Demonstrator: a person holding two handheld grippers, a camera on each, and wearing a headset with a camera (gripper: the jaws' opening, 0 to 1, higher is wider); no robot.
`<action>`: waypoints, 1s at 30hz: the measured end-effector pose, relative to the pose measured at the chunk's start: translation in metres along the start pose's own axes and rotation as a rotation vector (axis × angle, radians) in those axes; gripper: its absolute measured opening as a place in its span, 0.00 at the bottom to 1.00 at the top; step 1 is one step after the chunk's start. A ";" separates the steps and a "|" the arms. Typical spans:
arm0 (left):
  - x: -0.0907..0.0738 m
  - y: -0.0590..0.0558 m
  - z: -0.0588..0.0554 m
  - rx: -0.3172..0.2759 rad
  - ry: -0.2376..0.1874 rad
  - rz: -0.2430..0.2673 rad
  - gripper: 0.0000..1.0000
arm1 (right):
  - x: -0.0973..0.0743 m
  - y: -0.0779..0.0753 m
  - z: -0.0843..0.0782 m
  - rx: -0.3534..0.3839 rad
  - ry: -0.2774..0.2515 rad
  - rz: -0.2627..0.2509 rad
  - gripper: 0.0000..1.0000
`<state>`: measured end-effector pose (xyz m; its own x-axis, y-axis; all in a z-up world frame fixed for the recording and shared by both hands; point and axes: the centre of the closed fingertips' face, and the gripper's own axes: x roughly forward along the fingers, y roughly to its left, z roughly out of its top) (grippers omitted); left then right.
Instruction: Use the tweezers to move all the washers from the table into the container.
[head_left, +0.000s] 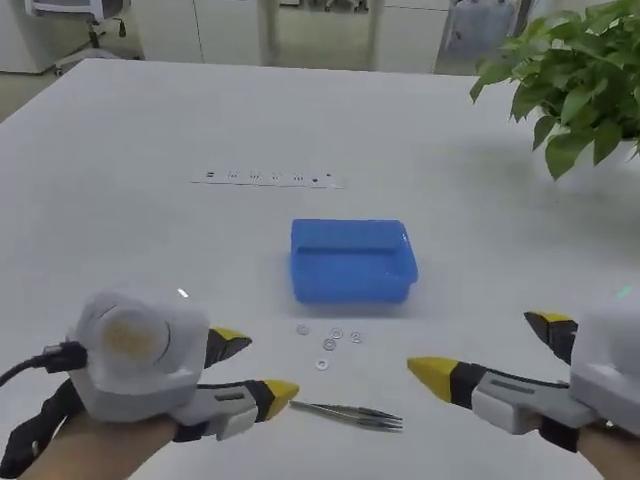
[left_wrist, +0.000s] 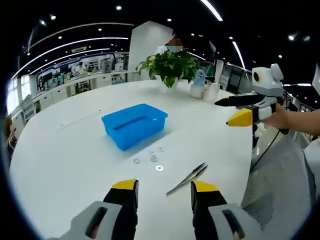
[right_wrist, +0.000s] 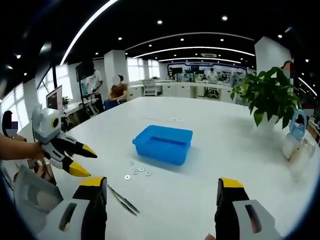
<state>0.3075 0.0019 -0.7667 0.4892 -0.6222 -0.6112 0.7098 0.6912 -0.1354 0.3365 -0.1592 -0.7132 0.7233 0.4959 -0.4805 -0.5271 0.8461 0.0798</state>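
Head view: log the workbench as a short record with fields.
container: blue, open-topped
washers: five, loose on the table, just in front of the container
left hand-held gripper: open, empty
right hand-held gripper: open, empty
tweezers: lying flat on the table, ungripped, nearest the left hand-held gripper

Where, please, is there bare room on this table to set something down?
The white table is bare left of the blue plastic container and between it and the green potted plant. It is crowded in front: five small metal washers and steel tweezers.
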 end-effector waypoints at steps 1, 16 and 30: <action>0.004 0.000 -0.002 0.015 0.011 -0.003 0.34 | 0.000 0.000 -0.002 0.005 0.003 0.000 0.90; 0.049 -0.011 -0.039 0.218 0.211 -0.116 0.14 | 0.002 0.000 -0.023 0.039 0.065 -0.001 0.87; 0.046 -0.022 -0.045 0.386 0.253 -0.153 0.00 | 0.007 0.027 -0.032 0.016 0.098 0.065 0.81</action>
<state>0.2914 -0.0251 -0.8269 0.2602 -0.5642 -0.7836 0.9237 0.3819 0.0317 0.3131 -0.1387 -0.7425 0.6406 0.5291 -0.5565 -0.5635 0.8162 0.1273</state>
